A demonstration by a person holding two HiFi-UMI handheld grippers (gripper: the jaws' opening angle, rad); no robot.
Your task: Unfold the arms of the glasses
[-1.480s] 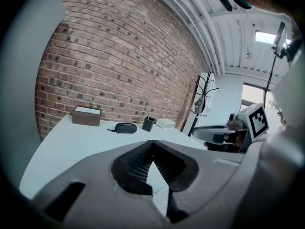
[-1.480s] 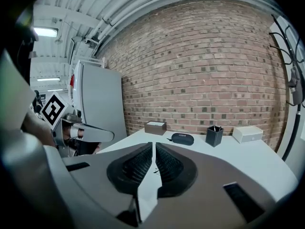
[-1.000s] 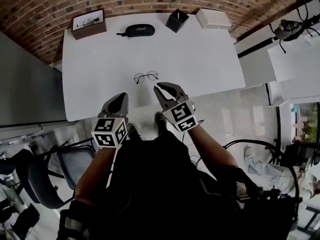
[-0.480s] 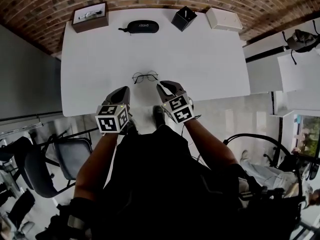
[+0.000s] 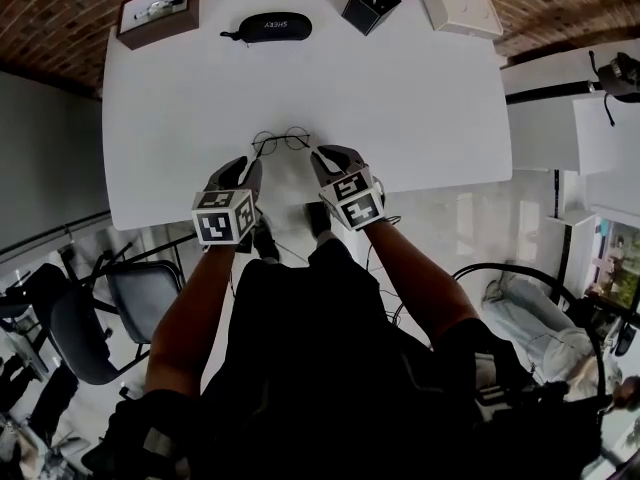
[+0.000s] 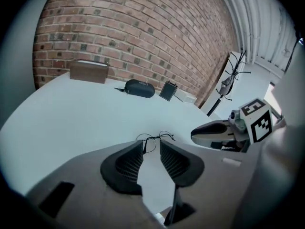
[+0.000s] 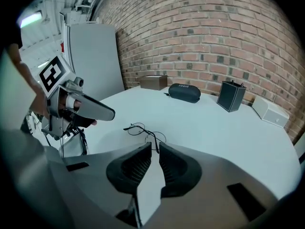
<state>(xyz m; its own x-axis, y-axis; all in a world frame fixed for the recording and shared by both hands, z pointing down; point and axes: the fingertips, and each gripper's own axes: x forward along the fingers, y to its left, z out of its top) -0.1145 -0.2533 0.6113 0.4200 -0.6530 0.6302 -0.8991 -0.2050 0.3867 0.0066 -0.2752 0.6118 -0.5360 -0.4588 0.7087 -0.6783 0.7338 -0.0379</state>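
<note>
Approach stage: glasses (image 5: 280,140) untouched, and by the look of it the arms are still to be unfolded.

Head view: the glasses lie by the middle of the surface's (image 5: 420,88) near edge, just ahead of the left gripper (image 5: 246,169) and right gripper (image 5: 328,156). Left gripper view: jaws have just been opening, released, nothing between them. Right gripper view: jaws clenched, empty, tips just short of the frame.

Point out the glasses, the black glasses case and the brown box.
glasses (image 5: 281,139), head view, bridge between the lenses
black glasses case (image 5: 268,27), head view, middle of its lid
brown box (image 5: 160,30), head view, its front wall
</note>
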